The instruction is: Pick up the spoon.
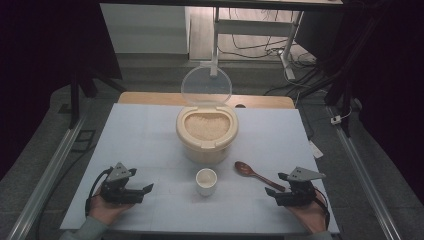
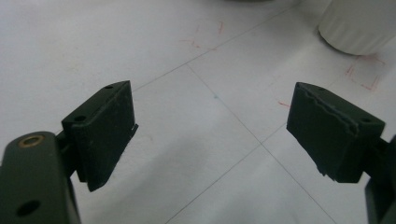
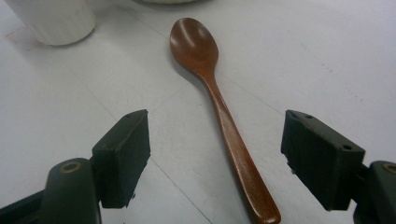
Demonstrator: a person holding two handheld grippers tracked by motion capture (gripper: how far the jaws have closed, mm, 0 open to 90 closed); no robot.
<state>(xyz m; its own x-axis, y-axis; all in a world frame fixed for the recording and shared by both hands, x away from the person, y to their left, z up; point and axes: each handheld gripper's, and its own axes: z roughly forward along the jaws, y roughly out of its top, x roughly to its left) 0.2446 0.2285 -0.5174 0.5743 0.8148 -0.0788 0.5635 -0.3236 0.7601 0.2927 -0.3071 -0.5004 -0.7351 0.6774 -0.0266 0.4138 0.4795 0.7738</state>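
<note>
Both hands at the near edge of the tabletop, each with a hand-held gripper. Left hand-held gripper has jaws wide, nothing between them, bare surface under it. Right hand-held gripper also wide and empty; the wooden spoon lies flat just ahead of it, handle end pointing into the gap, bowl toward the rice container. From the right gripper view the spoon runs between the jaws but touches neither pad. Small white cup stands between the two grippers, just in front of the container, apart from the spoon. Container is open, clear lid tipped up behind it, rice inside.

Risks, as I judge them: the handle is thin and lies flat, so the jaws could scrape the tabletop or pinch only the tip, and the spoon could pivot or skid. A grip near the handle end leaves the bowl heavy, so it may droop. The cup is close and light, easy to knock over on a swing.

Hard to make out: the cup's contents, too small to tell. Cup is cut off at the top in the left gripper view. Room beyond the tabletop is dark.
</note>
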